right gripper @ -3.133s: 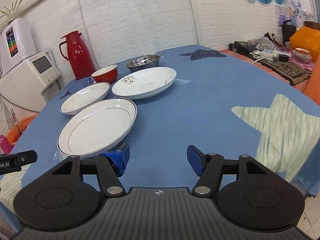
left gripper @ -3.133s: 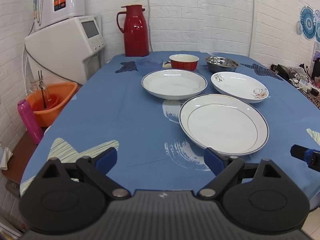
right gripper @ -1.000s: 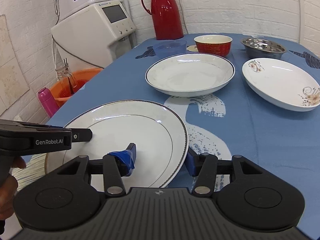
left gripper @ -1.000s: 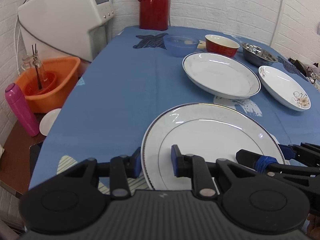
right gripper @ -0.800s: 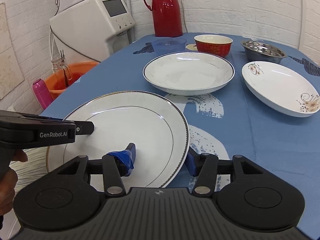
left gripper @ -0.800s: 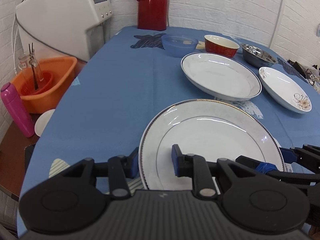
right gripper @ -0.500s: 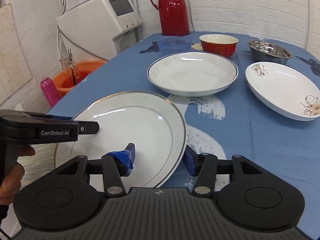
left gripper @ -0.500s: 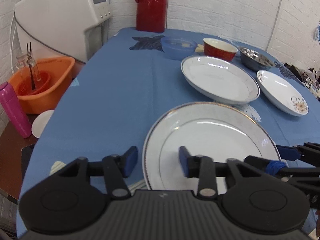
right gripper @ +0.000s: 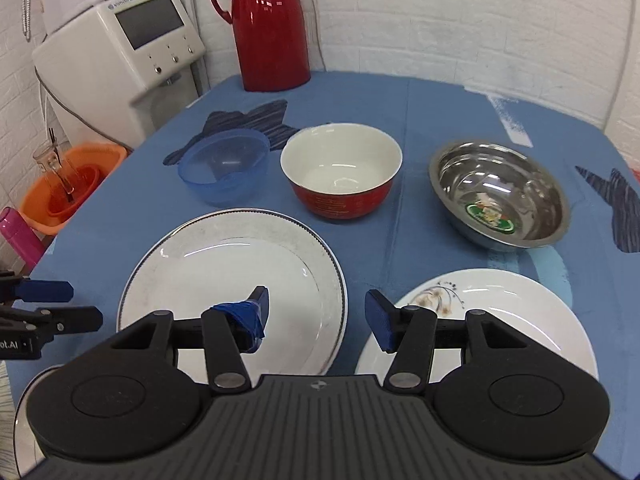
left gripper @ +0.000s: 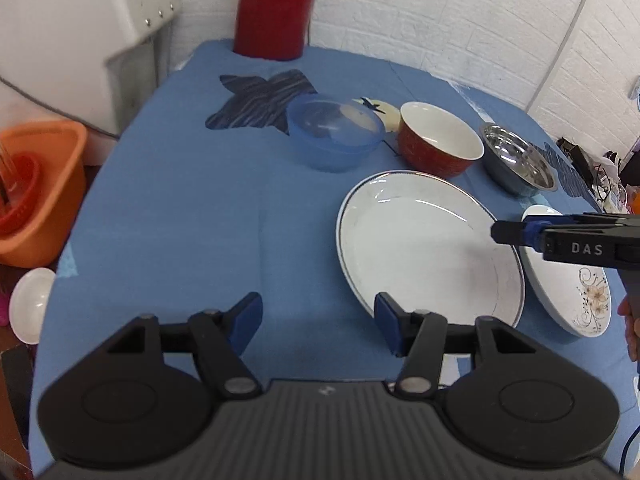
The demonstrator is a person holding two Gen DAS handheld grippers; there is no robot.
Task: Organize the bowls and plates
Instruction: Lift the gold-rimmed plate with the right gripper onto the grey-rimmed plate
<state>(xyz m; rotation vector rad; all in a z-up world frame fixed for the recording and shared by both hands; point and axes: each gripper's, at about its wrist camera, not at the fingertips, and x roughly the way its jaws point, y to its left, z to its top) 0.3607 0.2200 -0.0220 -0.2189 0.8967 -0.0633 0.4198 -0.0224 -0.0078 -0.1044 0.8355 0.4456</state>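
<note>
Your right hand-held gripper (right gripper: pixel 318 316) gapes wide astride the rimmed plate's (right gripper: pixel 228 276) edge, ready to pinch; your left hand-held gripper (left gripper: pixel 318 322) hangs wide, empty.

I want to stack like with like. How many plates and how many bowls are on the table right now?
Plates: 3: rimmed plate, floral plate, and a plate edge under the right gripper.
Bowls: 3: blue bowl, red bowl, steel bowl.
Total: 6
</note>
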